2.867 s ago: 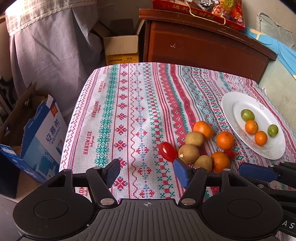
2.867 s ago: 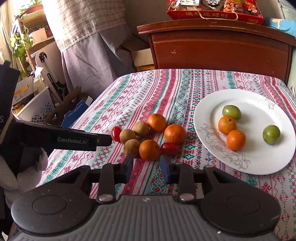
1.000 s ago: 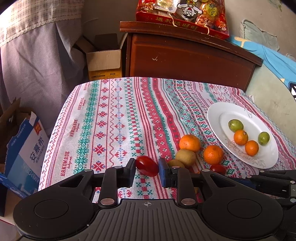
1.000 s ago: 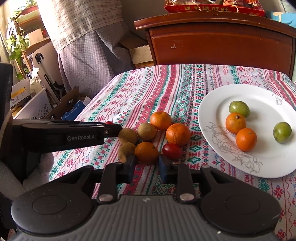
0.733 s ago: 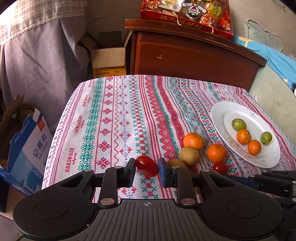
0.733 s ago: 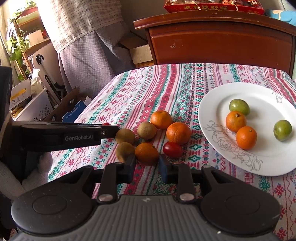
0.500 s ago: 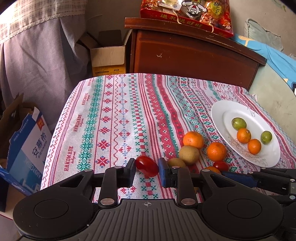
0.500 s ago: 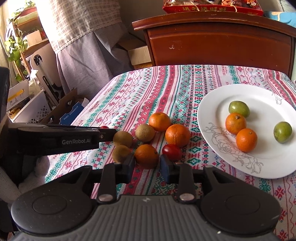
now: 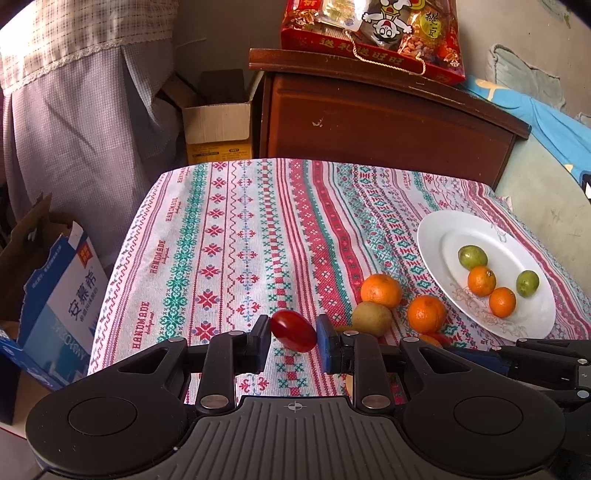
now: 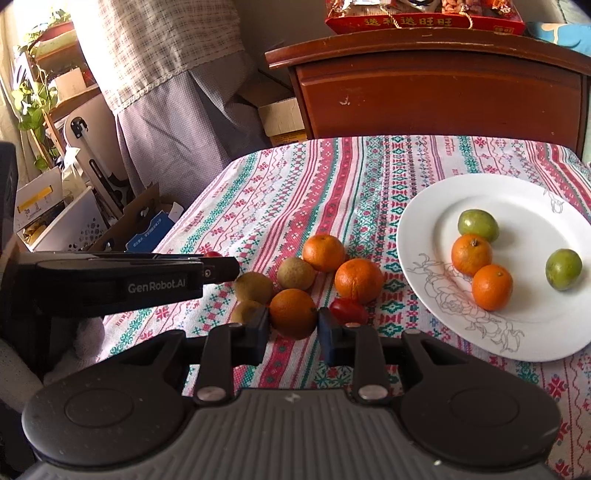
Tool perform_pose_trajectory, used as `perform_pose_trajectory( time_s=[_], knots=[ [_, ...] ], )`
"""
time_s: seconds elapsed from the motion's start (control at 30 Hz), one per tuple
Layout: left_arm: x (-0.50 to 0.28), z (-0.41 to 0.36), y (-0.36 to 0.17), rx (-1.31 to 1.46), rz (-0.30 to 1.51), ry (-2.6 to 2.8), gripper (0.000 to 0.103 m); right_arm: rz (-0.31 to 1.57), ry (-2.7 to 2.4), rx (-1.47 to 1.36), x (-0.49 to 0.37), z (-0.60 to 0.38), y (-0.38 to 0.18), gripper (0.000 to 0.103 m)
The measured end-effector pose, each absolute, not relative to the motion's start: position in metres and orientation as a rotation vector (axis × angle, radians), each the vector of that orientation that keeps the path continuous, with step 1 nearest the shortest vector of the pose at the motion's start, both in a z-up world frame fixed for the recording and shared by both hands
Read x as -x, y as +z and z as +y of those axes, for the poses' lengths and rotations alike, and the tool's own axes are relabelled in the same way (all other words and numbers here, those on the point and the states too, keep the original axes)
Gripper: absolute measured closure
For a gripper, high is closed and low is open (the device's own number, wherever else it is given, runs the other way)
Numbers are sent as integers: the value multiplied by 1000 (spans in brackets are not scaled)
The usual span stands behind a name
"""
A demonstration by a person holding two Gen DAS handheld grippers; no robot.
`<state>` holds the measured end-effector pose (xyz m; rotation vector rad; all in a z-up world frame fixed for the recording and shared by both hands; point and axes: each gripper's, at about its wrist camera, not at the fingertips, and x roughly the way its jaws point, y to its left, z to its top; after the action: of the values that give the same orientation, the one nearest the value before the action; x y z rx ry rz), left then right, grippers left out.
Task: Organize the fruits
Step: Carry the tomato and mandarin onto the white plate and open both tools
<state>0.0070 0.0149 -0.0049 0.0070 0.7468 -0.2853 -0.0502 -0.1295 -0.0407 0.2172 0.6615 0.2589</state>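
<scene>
Broadly, a patterned tablecloth (image 9: 229, 236) in red, green and white bands covers the table, with a dark wooden cabinet (image 9: 384, 122) behind its far edge and a red gift box (image 9: 373, 33) on top of that. Next in size, a white plate (image 10: 524, 332) sits on the cloth at the right, carrying two green fruits and two small oranges. Then come the two tools: the left gripper (image 9: 293, 343) is clamped on a red cherry tomato (image 9: 293, 330), held up off the cloth between its blue pads, while the right gripper (image 10: 291, 330) has its jaws closing around an orange (image 10: 293, 313), whose sides meet both pads in the right wrist view. Loose fruit lies in a cluster beside the plate: two more oranges (image 10: 359, 280), three brown kiwis (image 10: 296, 273) touching one another or nearly so, and a second cherry tomato (image 10: 349, 311) just right of the right gripper's fingertip, near the plate's rim.
</scene>
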Motion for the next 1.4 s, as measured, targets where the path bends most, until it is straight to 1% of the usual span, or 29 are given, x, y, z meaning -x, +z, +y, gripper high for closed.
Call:
perform_pose_trajectory(
  time_s=[0.3, 0.5, 0.67, 0.97, 1.4],
  knots=[
    [-7, -1, 23, 37, 689, -329, 79, 592, 204, -256, 49, -158, -14, 75],
    [-16, -25, 41, 63, 664, -390, 79, 535, 133, -261, 45, -196, 12, 75],
    [-22, -46, 48, 82, 662, -435, 79, 514, 60, -288, 41, -231, 19, 75],
    [-27, -98, 40, 48, 667, -557, 79, 537, -32, -362, 30, -285, 12, 75],
    [-31, -143, 9, -11, 717, -643, 79, 614, -61, -419, 15, -299, -15, 75]
  ],
)
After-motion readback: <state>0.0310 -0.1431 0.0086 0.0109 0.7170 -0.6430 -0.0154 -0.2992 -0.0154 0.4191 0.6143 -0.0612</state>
